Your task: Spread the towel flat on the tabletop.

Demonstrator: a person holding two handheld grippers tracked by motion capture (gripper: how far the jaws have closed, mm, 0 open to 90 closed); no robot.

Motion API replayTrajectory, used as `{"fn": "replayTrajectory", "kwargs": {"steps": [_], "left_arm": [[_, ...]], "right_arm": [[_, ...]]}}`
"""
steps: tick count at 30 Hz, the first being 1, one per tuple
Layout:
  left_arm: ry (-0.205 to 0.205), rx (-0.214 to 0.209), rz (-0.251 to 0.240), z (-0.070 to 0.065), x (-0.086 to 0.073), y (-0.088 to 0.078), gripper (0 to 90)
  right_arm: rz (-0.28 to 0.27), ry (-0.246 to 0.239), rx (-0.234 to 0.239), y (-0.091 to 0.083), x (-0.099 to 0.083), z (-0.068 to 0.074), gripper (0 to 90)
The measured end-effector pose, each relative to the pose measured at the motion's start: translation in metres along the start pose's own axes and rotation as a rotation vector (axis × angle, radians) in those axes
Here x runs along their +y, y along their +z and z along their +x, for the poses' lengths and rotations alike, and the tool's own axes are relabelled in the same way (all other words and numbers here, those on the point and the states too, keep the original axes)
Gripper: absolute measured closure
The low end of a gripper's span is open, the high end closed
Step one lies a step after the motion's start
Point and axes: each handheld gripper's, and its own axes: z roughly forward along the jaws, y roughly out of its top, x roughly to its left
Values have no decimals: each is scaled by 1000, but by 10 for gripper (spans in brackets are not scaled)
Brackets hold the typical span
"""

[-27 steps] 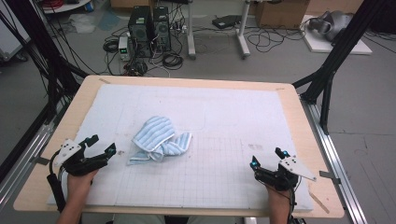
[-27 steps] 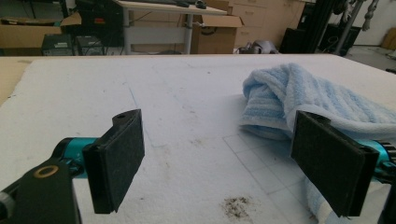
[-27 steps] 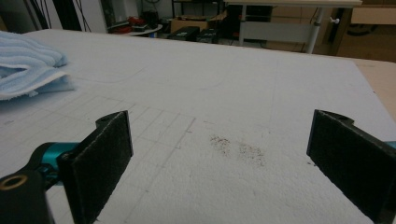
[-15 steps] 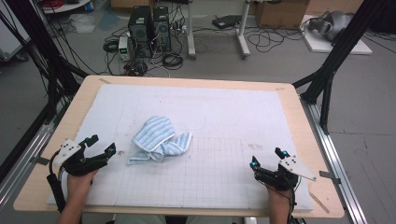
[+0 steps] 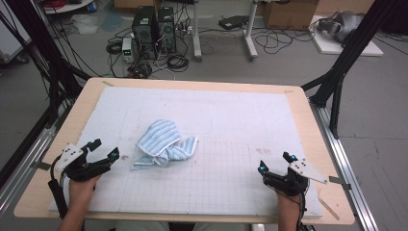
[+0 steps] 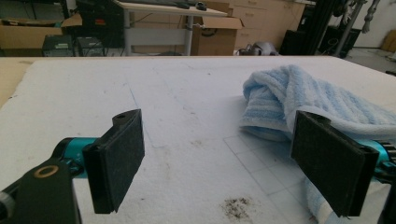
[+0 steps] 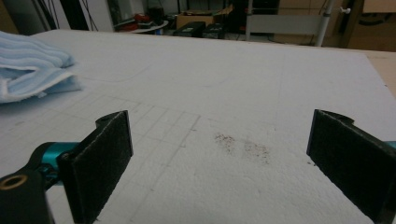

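1. Roughly at the middle of the white mat (image 5: pixel 231 125) that covers the table (image 5: pixel 308 120) lies a crumpled towel (image 5: pixel 163 144), pale blue with fine stripes (bunched into a rounded heap, one flat corner trailing toward the near left edge).
2. Left of the towel and nearer the person, the left claw (image 5: pixel 103 151) hovers just over the mat, held in a hand (image 5: pixel 82 185) that comes up from the bottom edge; its jaws are spread wide, with nothing between them.
3. From the left gripper view, the towel (image 6: pixel 299 102) sits just beyond the right-hand pad (image 6: pixel 329 163), near it but apart as far as one can tell, and a small dark smudge (image 6: pixel 238 207) marks the mat between the claw and the towel.
4. Well to the right of the towel, near the front right corner of the mat, the right claw (image 5: pixel 276 162) also stands with its jaws spread and bare mat between them.
5. From the right gripper view, the towel (image 7: pixel 32 65) lies far off at the upper left, and a faint dark stain (image 7: pixel 243 144) shows on the gridded mat ahead of the pads (image 7: pixel 100 158).
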Motion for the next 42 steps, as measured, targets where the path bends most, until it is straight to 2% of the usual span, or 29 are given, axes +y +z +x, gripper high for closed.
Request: {"fn": "replayTrajectory", "kwargs": {"steps": [2,4,5,6,9,13,17,21,23,24,29,32,33,34,37,42], "left_arm": [[-2,-1,0,0,0,0,181],[-4,-3,1,0,0,0,181],[-4,-3,1,0,0,0,181],[-8,-4,-1,0,0,0,181],[-8,-4,-1,0,0,0,181],[0,-5,0,0,0,0,183],[0,-6,2,0,0,0,184],[1,-6,3,0,0,0,184],[2,-5,2,0,0,0,184],[2,-5,2,0,0,0,184],[-1,-5,2,0,0,0,185],[-2,-4,2,0,0,0,185],[-2,-4,2,0,0,0,185],[-1,-4,2,0,0,0,185],[0,-5,1,0,0,0,185],[-3,-6,0,1,0,0,185]], "right_arm": [[-6,10,31,-2,5,4,59],[-13,-7,60,-3,14,10,59],[-13,-7,60,-3,14,10,59],[-15,-12,87,-1,25,16,59],[-13,-15,132,5,42,27,60],[-4,-52,194,20,58,46,60],[42,-74,287,48,70,72,61],[103,-116,348,77,75,98,74],[113,-152,386,88,77,110,172],[112,-168,406,93,78,116,179],[165,-196,476,118,82,140,186],[196,-226,523,131,82,155,259],[196,-226,523,131,82,155,259],[213,-243,553,142,82,167,268],[245,-261,597,154,82,181,300],[262,-275,659,169,83,205,342]]}}
